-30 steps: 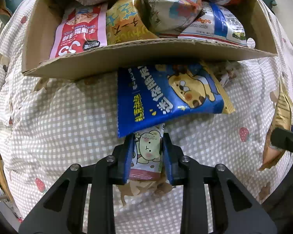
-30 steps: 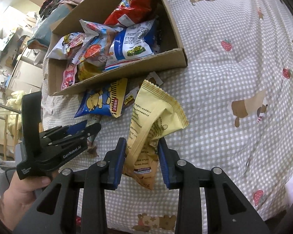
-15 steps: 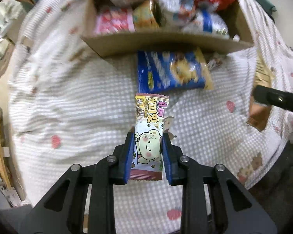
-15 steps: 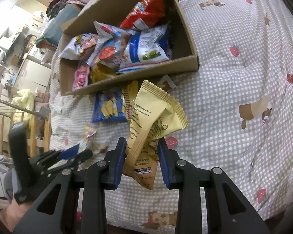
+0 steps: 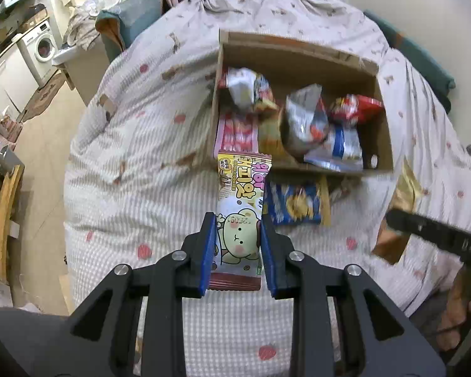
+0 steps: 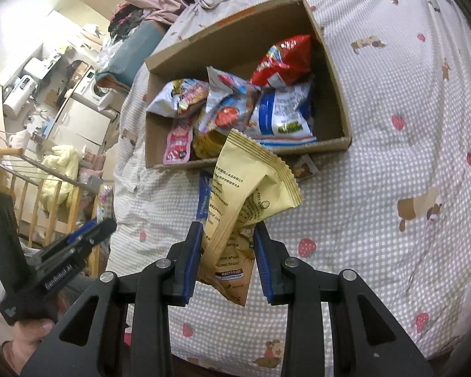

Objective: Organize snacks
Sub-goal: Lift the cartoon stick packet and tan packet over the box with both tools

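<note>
My left gripper (image 5: 237, 223) is shut on a bear-print snack packet (image 5: 240, 220) and holds it raised above the bed, short of the cardboard box (image 5: 298, 50). My right gripper (image 6: 227, 231) is shut on a yellow snack bag (image 6: 245, 194), held above the bed in front of the same box (image 6: 235, 31). The box holds several snack bags. A blue snack bag (image 5: 293, 205) lies on the bedspread just in front of the box. The left gripper also shows at lower left in the right wrist view (image 6: 62, 251).
The bed has a checked spread with strawberry prints (image 6: 408, 188). A small brown packet (image 6: 304, 166) lies by the box's front wall. A wooden rail (image 6: 31, 207) and floor lie off the bed's left edge, with a washing machine (image 5: 44, 47) beyond.
Both grippers have risen and pulled back from the box, each carrying its packet. The bear-print packet came out from under the blue bag. The whole box is now in view.
</note>
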`<state>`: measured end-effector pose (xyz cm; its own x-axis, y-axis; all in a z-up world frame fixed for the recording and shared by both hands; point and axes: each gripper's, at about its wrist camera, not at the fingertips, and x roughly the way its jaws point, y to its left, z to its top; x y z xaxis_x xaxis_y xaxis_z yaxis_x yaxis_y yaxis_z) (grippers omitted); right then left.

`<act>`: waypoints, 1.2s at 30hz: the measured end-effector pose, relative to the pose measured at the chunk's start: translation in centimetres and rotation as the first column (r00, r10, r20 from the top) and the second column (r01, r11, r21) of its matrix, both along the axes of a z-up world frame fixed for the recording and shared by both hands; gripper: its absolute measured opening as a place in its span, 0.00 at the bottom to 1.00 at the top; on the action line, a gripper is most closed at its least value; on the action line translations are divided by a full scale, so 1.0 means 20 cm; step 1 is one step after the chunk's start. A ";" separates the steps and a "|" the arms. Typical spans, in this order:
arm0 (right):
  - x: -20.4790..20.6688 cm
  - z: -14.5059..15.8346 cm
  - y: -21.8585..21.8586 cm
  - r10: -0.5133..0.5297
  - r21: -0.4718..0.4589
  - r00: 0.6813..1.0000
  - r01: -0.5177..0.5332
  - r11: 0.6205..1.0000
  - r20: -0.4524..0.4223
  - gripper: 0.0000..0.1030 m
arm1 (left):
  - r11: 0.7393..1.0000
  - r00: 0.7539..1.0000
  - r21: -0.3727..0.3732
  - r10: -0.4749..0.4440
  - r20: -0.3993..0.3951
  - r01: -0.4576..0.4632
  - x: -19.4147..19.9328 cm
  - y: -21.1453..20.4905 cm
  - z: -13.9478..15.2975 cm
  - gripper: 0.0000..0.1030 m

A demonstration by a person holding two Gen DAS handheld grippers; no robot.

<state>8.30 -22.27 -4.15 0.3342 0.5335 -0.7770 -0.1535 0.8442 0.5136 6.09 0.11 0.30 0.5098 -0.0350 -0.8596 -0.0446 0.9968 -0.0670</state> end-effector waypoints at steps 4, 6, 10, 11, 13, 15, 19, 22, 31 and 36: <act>0.01 0.04 -0.02 -0.002 0.038 1.000 0.002 0.999 0.006 0.33 | 1.000 0.998 -0.009 0.016 0.058 -0.016 0.10 0.00 0.07 0.23; 0.04 0.09 0.00 0.008 0.033 1.000 -0.009 0.999 0.028 0.33 | 1.000 0.997 -0.005 0.013 0.079 -0.013 0.14 -0.01 0.09 0.23; 0.13 0.17 0.03 0.018 0.002 0.997 -0.018 1.000 0.080 0.33 | 1.000 0.996 -0.014 -0.006 0.094 0.008 0.26 -0.02 0.11 0.23; 0.15 0.19 0.03 0.015 -0.003 0.995 -0.015 1.000 0.096 0.33 | 1.000 0.995 -0.015 -0.011 0.096 0.013 0.28 -0.02 0.11 0.23; 0.20 0.23 0.03 0.002 -0.005 0.992 -0.002 1.000 0.122 0.33 | 0.999 0.994 -0.010 -0.029 0.108 0.030 0.36 -0.03 0.12 0.23; 0.28 0.27 0.03 -0.014 -0.010 0.989 0.016 1.000 0.147 0.33 | 0.999 0.992 -0.001 -0.044 0.119 0.044 0.42 -0.04 0.13 0.23; 0.41 0.33 0.02 -0.044 -0.015 0.982 0.047 0.999 0.182 0.33 | 0.999 0.988 -0.001 -0.052 0.144 0.053 0.54 -0.05 0.15 0.23; 0.52 0.34 0.01 -0.063 -0.029 0.976 0.071 0.997 0.209 0.33 | 0.999 0.985 -0.011 -0.049 0.163 0.051 0.61 -0.05 0.15 0.23; 0.67 0.20 -0.01 -0.082 -0.042 0.974 0.093 0.995 0.213 0.33 | 0.998 0.989 -0.067 -0.002 0.146 0.012 0.73 0.01 -0.04 0.23; 0.68 0.13 0.01 -0.066 -0.073 0.977 0.082 0.994 0.204 0.33 | 0.995 0.992 -0.098 0.022 0.123 -0.010 0.77 0.04 -0.11 0.23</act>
<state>21.99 -22.03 -1.51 0.5240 0.4402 -0.7291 -0.1823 0.8942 0.4089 21.45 0.91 -1.87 0.6132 -0.1059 -0.7828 -0.0461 0.9845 -0.1693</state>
